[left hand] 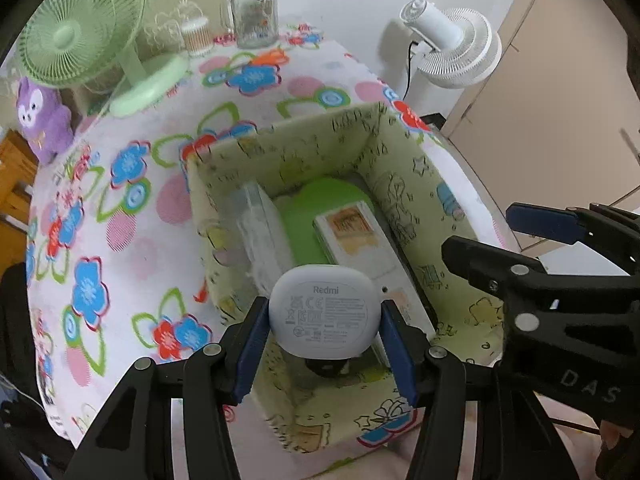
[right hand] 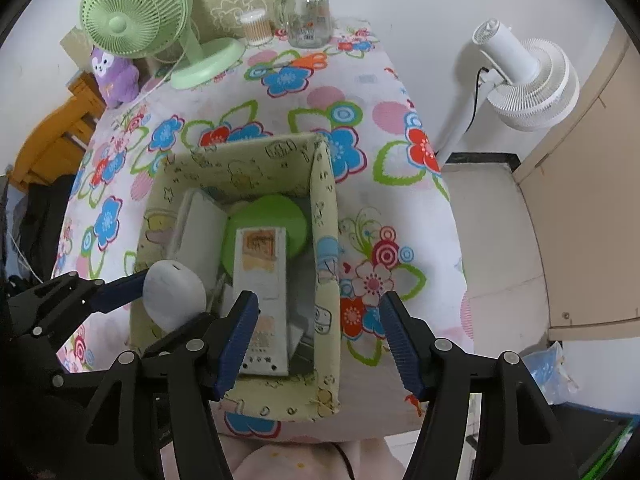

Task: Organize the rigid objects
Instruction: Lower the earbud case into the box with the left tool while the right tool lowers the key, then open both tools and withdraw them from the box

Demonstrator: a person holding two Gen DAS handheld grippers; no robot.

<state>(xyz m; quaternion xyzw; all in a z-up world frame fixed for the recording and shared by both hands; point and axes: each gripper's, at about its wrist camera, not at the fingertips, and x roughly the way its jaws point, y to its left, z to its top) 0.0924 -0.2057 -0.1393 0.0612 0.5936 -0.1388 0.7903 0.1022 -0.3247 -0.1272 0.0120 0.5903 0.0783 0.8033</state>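
My left gripper (left hand: 325,344) is shut on a white Redmi earbud case (left hand: 323,312) and holds it above the near end of a pale green fabric box (left hand: 372,152). The case also shows in the right wrist view (right hand: 173,293). Inside the box lie a white remote-like bar (left hand: 360,240), a green round lid (left hand: 320,204) and a clear flat case (left hand: 260,228). My right gripper (right hand: 318,340) is open and empty, its fingers straddling the box's right wall (right hand: 326,264). It also shows in the left wrist view (left hand: 492,240).
The box sits on a table under a flowered cloth (left hand: 120,216). At the back stand a green desk fan (left hand: 80,28), a glass jar (left hand: 254,16), a cotton swab tub (left hand: 196,36) and a purple plush toy (left hand: 42,116). A white floor fan (left hand: 456,44) stands right of the table.
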